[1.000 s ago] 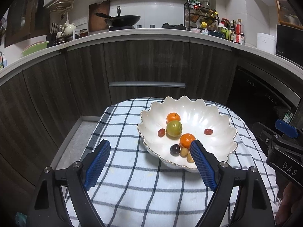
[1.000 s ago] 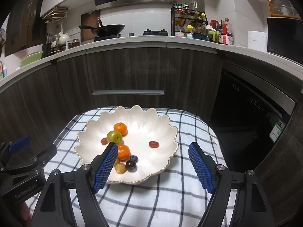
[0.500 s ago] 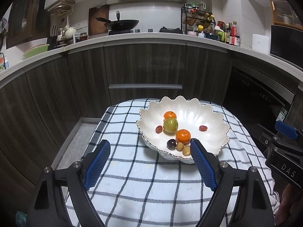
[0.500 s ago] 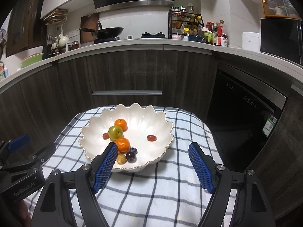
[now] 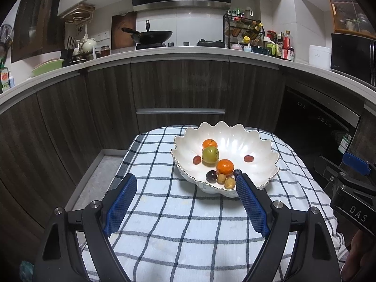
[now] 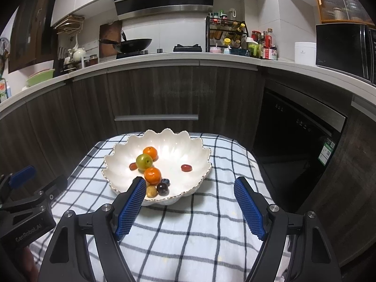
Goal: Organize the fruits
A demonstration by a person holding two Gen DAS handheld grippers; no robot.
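A white scalloped bowl (image 5: 258,145) (image 6: 188,150) sits on a small table covered with a blue-checked cloth (image 5: 188,223) (image 6: 188,223). Inside lie two oranges (image 5: 225,166) (image 6: 152,175), a green apple (image 5: 210,155) (image 6: 144,161), two red grapes (image 5: 248,158) (image 6: 186,167), a dark plum (image 5: 211,176) (image 6: 162,188), a blueberry (image 6: 166,181) and small yellow-brown fruits (image 5: 229,182) (image 6: 151,191). My left gripper (image 5: 186,181) hovers open before the bowl, holding nothing. My right gripper (image 6: 189,183) is open and empty too, short of the bowl's right side.
Dark wood cabinets and a curved white countertop (image 5: 178,52) stand behind the table, with a wok (image 5: 150,35), a spice rack (image 5: 244,31) and bottles. A dark oven front (image 6: 298,141) is to the right. Floor (image 5: 94,178) shows left of the table.
Both grippers have drawn back from the bowl, so it looks smaller and farther in both views. Their jaws stayed at the same width. The fruit has not moved.
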